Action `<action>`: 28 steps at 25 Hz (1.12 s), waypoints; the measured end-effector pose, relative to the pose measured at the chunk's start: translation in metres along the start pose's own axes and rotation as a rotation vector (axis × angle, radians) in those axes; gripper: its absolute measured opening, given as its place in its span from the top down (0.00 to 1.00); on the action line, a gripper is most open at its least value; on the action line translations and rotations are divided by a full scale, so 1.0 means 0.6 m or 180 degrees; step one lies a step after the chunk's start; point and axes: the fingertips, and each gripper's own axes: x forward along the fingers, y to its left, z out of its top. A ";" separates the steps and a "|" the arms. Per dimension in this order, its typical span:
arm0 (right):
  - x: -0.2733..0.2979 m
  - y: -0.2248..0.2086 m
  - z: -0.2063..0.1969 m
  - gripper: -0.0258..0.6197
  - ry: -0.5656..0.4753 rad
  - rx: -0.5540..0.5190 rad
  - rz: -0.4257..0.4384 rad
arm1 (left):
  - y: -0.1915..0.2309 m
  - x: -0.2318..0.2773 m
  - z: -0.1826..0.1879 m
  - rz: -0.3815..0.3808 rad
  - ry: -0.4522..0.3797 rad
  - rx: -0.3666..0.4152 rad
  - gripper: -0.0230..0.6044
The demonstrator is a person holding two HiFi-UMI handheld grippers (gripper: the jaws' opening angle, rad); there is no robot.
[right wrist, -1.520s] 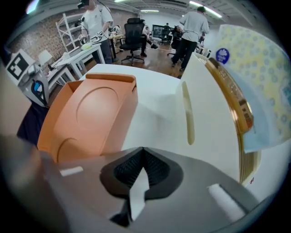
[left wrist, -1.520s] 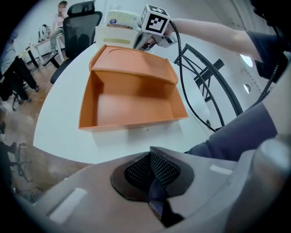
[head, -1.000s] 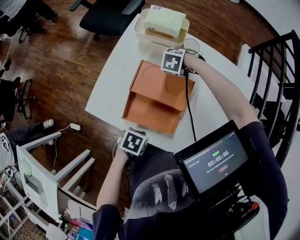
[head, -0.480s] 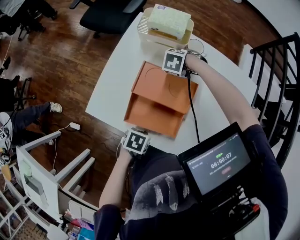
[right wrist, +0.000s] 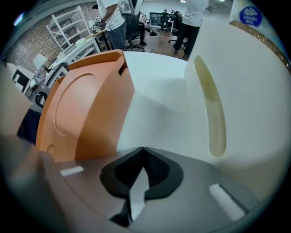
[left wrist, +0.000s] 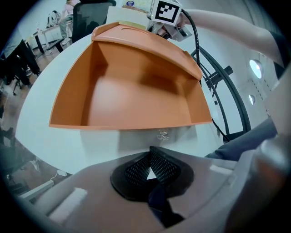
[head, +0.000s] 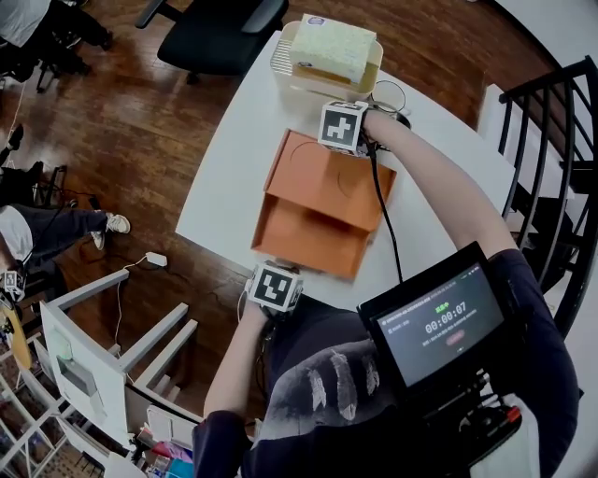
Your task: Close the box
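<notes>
An orange box (head: 322, 207) lies open on the white table (head: 234, 159). Its lid (head: 329, 175) hangs tilted over the back half of the tray (head: 304, 238). My right gripper (head: 346, 142) is at the lid's far edge, shut and empty; in the right gripper view the lid's outer face (right wrist: 86, 109) stands just left of the jaws (right wrist: 143, 170). At the table's near edge my left gripper (head: 277, 275) is shut, a short way from the tray's front wall. The left gripper view looks into the bare tray (left wrist: 132, 95) past the shut jaws (left wrist: 149, 169).
A white basket (head: 285, 61) with a tissue pack (head: 332, 42) stands behind the box; its wall (right wrist: 236, 91) fills the right gripper view's right side. A black cable (head: 383, 219) crosses the lid. Office chair (head: 215, 28) beyond the table, black railing (head: 561, 140) right, white shelving (head: 103, 364) lower left.
Both grippers keep nearly the same places and stay shut. The lid stands much as before. The head view has shifted slightly, and a person's legs at far left have moved.
</notes>
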 end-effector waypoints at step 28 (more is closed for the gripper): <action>0.001 0.002 0.000 0.95 0.0004 0.0073 0.0029 | -0.002 -0.019 0.057 -0.0200 -0.0146 -0.0162 0.94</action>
